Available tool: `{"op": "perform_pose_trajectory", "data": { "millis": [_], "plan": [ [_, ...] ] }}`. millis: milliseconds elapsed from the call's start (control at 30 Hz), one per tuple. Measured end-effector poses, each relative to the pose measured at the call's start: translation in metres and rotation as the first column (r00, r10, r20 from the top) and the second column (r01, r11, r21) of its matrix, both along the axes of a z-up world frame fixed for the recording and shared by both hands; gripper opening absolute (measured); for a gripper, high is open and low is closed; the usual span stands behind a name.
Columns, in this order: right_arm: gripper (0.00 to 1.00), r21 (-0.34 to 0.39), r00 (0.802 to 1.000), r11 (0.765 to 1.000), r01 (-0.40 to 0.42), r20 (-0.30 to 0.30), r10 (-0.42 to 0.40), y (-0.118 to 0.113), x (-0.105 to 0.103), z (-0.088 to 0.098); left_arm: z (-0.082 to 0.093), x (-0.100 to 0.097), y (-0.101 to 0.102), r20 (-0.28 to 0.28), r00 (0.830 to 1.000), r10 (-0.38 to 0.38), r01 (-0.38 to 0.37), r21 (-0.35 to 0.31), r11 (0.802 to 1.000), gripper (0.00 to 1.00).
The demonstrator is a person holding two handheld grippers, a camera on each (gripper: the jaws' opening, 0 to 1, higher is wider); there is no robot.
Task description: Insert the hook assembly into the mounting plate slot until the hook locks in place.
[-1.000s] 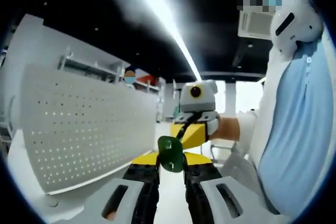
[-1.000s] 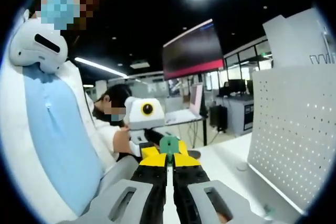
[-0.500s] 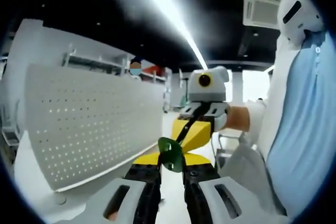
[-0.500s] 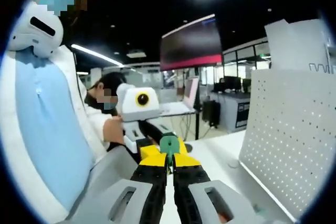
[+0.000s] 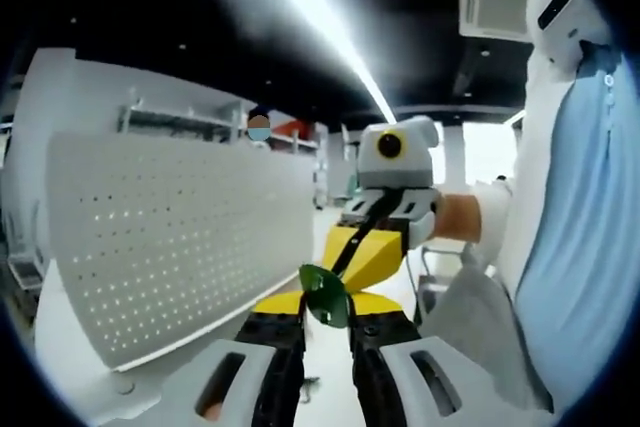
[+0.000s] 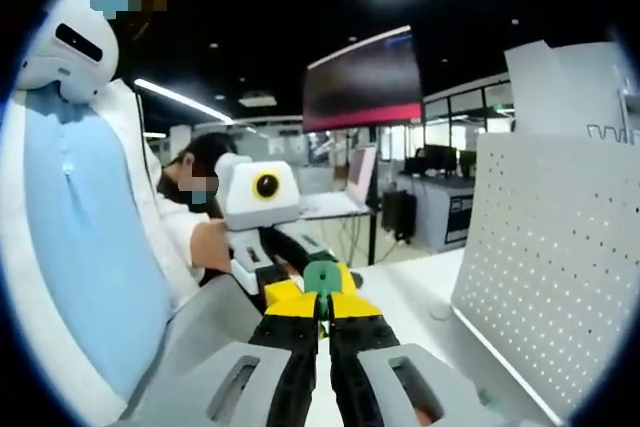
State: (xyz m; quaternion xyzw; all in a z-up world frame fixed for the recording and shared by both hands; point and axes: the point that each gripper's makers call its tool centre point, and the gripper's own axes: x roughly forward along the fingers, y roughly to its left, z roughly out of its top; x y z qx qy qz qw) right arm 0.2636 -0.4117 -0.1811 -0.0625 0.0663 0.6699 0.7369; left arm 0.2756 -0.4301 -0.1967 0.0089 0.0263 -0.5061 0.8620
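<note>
Ceiling strip light (image 5: 310,22) above the left gripper (image 5: 325,332) flares white; dark ceiling, slightly blurred, edges fisheye-bent.

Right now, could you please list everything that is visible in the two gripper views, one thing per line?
green hook piece: one, green, clamped between both grippers at their tips, held up in the air.
perforated panel: one, white with rows of small holes, upright on the table, beside the grippers.
table: one, white, under the panel.
large screen: one, dark with a red band at its lower edge, hanging in the background.
ceiling light strip: one, bright white, overhead.
seated person: one, dark hair, in the background.
left gripper: one, black and yellow fingers, shut on the hook piece.
right gripper: one, black and yellow fingers, shut on the hook piece.
operator's torso: light blue front, white sleeves.
</note>
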Motion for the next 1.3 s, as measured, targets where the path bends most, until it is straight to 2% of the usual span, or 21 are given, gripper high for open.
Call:
{"op": "perform_pose_trajectory", "data": {
  "millis": [67, 167, 333, 500, 700, 833, 1000, 1200, 1300],
  "plan": [
    [0.0, 0.005, 1.0, 1.0, 0.01, 0.002, -0.01, -0.001, 0.002, 0.001, 0.001, 0.001, 0.0, 0.002, 1.0, 0.002, -0.002, -0.001, 1.0, 0.18],
    [0.0, 0.013, 0.999, 0.999, 0.035, 0.003, -0.035, -0.003, 0.006, 0.003, 0.0, 0.002, 0.002, -0.008, 1.0, 0.012, -0.012, -0.007, 1.0, 0.26],
    [0.0, 0.02, 0.993, 0.993, 0.116, 0.008, -0.116, -0.013, 0.021, 0.005, 0.002, 0.006, 0.007, -0.018, 0.999, 0.045, -0.045, -0.026, 0.999, 0.35],
    [0.0, 0.024, 0.988, 0.987, 0.157, 0.009, -0.157, -0.019, 0.029, 0.006, 0.002, 0.009, 0.007, -0.02, 0.998, 0.062, -0.063, -0.022, 0.998, 0.42],
    [0.0, 0.033, 0.978, 0.978, 0.207, 0.016, -0.207, -0.025, 0.036, 0.008, 0.006, 0.014, 0.008, -0.023, 0.996, 0.089, -0.089, -0.029, 0.996, 0.57],
    [0.0, 0.049, 0.963, 0.962, 0.267, 0.017, -0.268, -0.034, 0.048, 0.011, 0.008, 0.016, 0.008, -0.022, 0.994, 0.104, -0.104, -0.03, 0.994, 0.65],
    [0.0, 0.052, 0.948, 0.948, 0.315, 0.023, -0.316, -0.041, 0.057, 0.013, 0.009, 0.019, 0.009, -0.008, 0.993, 0.121, -0.121, -0.028, 0.992, 0.7],
    [0.0, 0.047, 0.918, 0.918, 0.394, 0.026, -0.396, -0.052, 0.072, 0.008, 0.001, 0.027, 0.013, -0.015, 0.988, 0.154, -0.154, -0.004, 0.988, 0.75],
    [0.0, 0.049, 0.891, 0.891, 0.45, 0.032, -0.452, -0.062, 0.083, 0.007, -0.002, 0.029, 0.014, -0.019, 0.987, 0.161, -0.161, 0.004, 0.987, 0.76]
  ]
}}
